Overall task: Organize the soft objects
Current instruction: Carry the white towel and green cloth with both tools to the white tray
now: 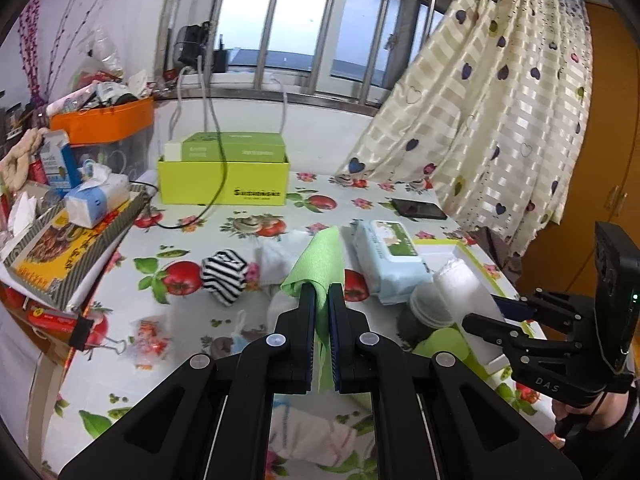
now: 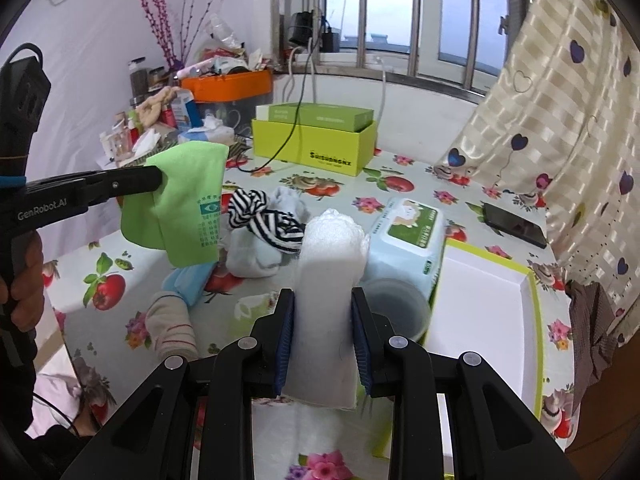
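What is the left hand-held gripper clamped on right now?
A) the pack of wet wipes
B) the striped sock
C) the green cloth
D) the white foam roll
C: the left hand-held gripper has its jaws shut on the green cloth, which hangs from it above the table, while the white foam roll sits between the pads of the right hand-held gripper.

Lime-green cloth [image 2: 188, 200], white roll [image 2: 330, 280], black-and-white striped sock [image 1: 224, 276], fruit-and-flower printed tablecloth [image 1: 224, 228], yellow-green box [image 1: 224, 184].
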Demonstrator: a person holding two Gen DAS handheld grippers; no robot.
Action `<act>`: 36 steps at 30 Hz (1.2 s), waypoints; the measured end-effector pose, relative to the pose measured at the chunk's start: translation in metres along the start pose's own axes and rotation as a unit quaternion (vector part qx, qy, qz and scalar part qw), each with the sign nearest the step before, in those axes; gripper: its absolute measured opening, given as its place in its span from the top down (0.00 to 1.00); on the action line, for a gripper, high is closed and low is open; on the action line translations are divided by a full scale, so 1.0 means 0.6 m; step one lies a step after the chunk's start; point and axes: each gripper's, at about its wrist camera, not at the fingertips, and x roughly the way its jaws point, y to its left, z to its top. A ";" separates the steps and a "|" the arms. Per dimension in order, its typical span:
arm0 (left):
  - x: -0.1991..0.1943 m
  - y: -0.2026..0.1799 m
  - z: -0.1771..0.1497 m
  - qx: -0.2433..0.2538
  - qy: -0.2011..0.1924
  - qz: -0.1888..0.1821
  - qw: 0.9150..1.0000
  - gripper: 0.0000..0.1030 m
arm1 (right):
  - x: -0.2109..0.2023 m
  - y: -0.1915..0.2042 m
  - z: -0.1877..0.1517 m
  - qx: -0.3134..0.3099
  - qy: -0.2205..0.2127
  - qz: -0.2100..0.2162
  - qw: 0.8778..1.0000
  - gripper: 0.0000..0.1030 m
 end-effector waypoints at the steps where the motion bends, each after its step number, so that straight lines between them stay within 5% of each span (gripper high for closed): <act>1: 0.002 -0.007 0.002 0.003 0.000 -0.002 1.000 0.94 | -0.002 -0.005 -0.001 0.003 -0.001 -0.002 1.000 0.75; 36: 0.103 -0.216 0.071 0.088 0.029 -0.099 0.991 0.94 | -0.007 -0.206 -0.075 0.101 0.018 -0.066 0.993 0.75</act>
